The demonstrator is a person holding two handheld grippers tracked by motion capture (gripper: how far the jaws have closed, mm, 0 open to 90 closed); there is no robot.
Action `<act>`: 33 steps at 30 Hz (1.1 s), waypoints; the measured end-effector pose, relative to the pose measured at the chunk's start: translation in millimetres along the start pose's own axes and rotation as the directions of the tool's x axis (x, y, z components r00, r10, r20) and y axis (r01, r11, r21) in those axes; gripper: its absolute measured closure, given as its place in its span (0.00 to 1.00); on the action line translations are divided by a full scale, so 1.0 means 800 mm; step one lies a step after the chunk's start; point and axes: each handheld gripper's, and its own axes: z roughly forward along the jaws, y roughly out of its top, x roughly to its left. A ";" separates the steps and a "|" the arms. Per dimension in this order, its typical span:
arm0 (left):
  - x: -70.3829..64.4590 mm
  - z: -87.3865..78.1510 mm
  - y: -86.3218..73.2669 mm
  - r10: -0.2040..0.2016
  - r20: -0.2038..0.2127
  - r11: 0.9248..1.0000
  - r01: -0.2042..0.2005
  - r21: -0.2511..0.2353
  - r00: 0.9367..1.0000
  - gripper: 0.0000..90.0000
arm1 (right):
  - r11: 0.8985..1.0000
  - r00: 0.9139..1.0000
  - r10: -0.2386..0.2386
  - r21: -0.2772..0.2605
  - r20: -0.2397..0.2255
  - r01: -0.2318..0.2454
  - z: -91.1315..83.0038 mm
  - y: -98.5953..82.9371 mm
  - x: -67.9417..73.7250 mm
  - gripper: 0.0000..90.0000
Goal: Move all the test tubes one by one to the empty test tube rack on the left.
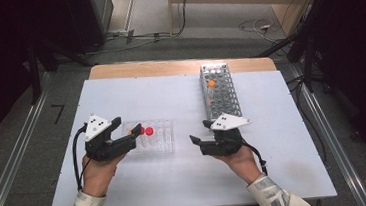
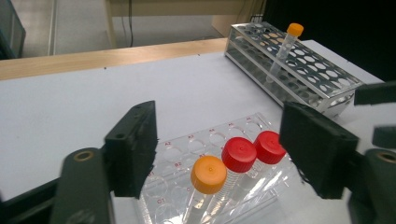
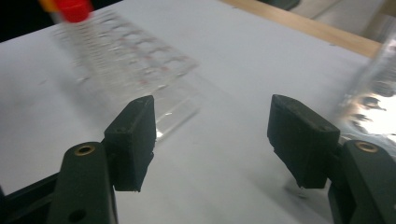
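Note:
A clear plastic tube rack lies on the white table left of centre. It holds two red-capped tubes and one orange-capped tube. My left gripper hovers at the rack's left end, open, its jaws either side of the capped tubes in the left gripper view. A metal tube rack stands at the back right with one orange-capped tube upright in it. My right gripper is open over bare table just in front of the metal rack, holding nothing.
The clear rack looks blurred in the right gripper view, and the metal rack shows at its right edge. A wooden strip runs along the table's far edge. Cables lie on the floor beyond.

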 end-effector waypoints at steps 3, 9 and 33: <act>-0.001 0.000 0.001 -0.004 -0.002 1.000 0.004 -0.005 1.000 0.25 | 0.999 0.996 0.051 -0.019 0.070 -0.050 0.006 0.002 -0.021 0.35; -0.002 0.001 0.001 0.000 0.003 1.000 0.000 -0.005 1.000 0.26 | 0.996 0.985 0.084 -0.033 0.152 -0.079 0.020 0.017 -0.050 0.35; -0.003 0.000 0.000 0.004 0.003 1.000 -0.004 -0.006 1.000 0.26 | 0.990 0.953 0.115 0.047 0.282 -0.133 0.065 0.054 -0.119 0.54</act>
